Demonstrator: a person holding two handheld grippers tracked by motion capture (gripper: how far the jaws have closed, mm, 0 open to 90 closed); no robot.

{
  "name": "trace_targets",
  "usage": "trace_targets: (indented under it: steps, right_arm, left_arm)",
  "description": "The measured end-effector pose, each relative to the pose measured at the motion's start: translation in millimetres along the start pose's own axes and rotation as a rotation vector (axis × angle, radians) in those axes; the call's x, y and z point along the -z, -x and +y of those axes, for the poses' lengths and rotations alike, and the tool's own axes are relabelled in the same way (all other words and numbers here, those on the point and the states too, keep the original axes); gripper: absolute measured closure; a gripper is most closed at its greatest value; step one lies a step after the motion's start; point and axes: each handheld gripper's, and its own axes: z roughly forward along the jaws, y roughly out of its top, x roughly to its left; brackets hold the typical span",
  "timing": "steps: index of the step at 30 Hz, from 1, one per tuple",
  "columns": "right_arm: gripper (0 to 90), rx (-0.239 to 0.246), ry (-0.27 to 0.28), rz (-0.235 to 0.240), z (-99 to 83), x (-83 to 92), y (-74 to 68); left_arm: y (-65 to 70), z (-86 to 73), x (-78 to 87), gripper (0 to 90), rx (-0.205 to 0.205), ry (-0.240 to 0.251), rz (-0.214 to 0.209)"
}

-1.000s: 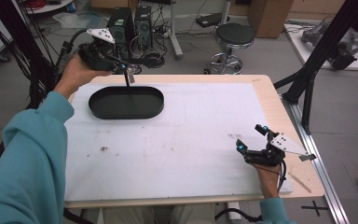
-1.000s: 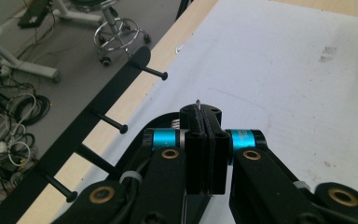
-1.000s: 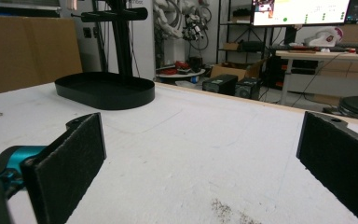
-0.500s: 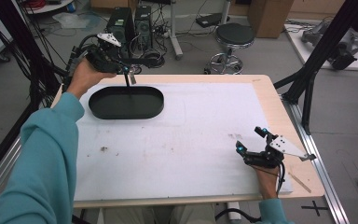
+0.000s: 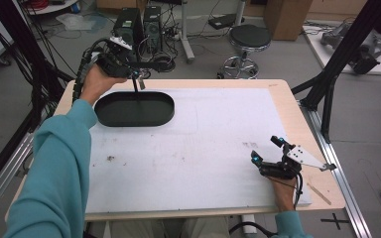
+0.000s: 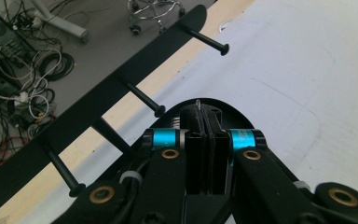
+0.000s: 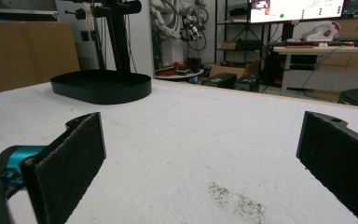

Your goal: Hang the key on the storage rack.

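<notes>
A black stand has an oval tray base [image 5: 134, 110] at the table's far left and a thin upright post [image 5: 136, 91]. Its crossbar [image 6: 98, 107] carries several pegs and runs diagonally in the left gripper view. My left gripper [image 5: 139, 79] hovers over the post top beside the crossbar. Its jaws [image 6: 204, 114] are pressed together, with a thin metal wire tip [image 6: 197, 101] poking out between them. My right gripper [image 5: 265, 148] rests on the white mat at the front right, wide open [image 7: 200, 154] with nothing between its pads. The stand [image 7: 101, 86] lies far ahead of it.
A white mat [image 5: 203, 148] covers the wooden table, with dirt specks [image 7: 235, 198] near the right gripper. A small wooden stick [image 5: 320, 193] lies at the front right corner. A stool [image 5: 248, 39], computer towers and black frame legs [image 5: 327, 94] stand beyond the table edges.
My left hand has sunk a little and drifted right over the stand, jaws still shut. The right gripper has stayed in place and open.
</notes>
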Motion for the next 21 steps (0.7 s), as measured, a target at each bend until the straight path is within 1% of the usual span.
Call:
trace_targets:
  steps: [2, 3, 5, 7, 8, 9, 10, 11, 13, 17, 19, 21]
  right_arm:
    - [0.4, -0.001, -0.001, -0.002, -0.2, -0.2, -0.2]
    - [0.3, 0.001, -0.001, -0.001, -0.2, -0.3, -0.3]
    - [0.3, 0.005, -0.003, -0.004, -0.2, -0.4, -0.6]
    - [0.4, 0.016, -0.003, -0.004, -0.1, -0.7, -0.6]
    - [0.4, 0.020, -0.003, -0.003, -0.2, -0.7, -0.5]
    - [0.4, 0.010, -0.007, -0.001, -0.3, -0.6, -1.4]
    - [0.4, 0.012, -0.007, -0.001, -0.3, -0.6, -1.3]
    - [0.4, 0.011, -0.006, -0.002, -0.3, -0.7, -1.4]
    - [0.4, 0.012, -0.007, -0.002, -0.3, -0.6, -1.3]
    - [0.4, 0.009, -0.006, -0.003, -0.4, -0.5, -2.1]
    - [0.4, 0.009, -0.006, -0.004, -0.4, -0.5, -2.3]
    - [0.4, 0.009, -0.006, -0.004, -0.5, -0.5, -2.2]
  left_arm:
    - [0.1, -0.1, -2.6, 88.2, 0.012, -0.010, 0.015]
    - [0.0, -0.3, -3.7, 88.3, 0.016, -0.013, 0.013]
    - [0.5, -0.3, -5.3, 88.2, 0.022, -0.011, 0.027]
    - [0.3, -0.3, -6.7, 88.2, 0.038, -0.003, 0.026]
    - [0.7, -0.2, -6.9, 88.2, 0.034, -0.007, 0.032]
    - [0.5, -0.3, -7.3, 88.2, 0.032, -0.006, 0.033]
    - [0.9, -0.3, -8.2, 88.2, 0.039, -0.002, 0.035]
    - [1.2, -0.2, -8.1, 88.2, 0.036, -0.004, 0.048]
    - [0.4, -0.3, -8.2, 88.2, 0.046, 0.000, 0.052]
    - [-0.4, -0.5, -8.9, 88.2, 0.063, -0.006, 0.083]
    - [-1.1, -0.8, -9.5, 88.2, 0.067, -0.004, 0.080]
    - [-1.4, -0.9, -10.2, 88.2, 0.067, -0.004, 0.086]
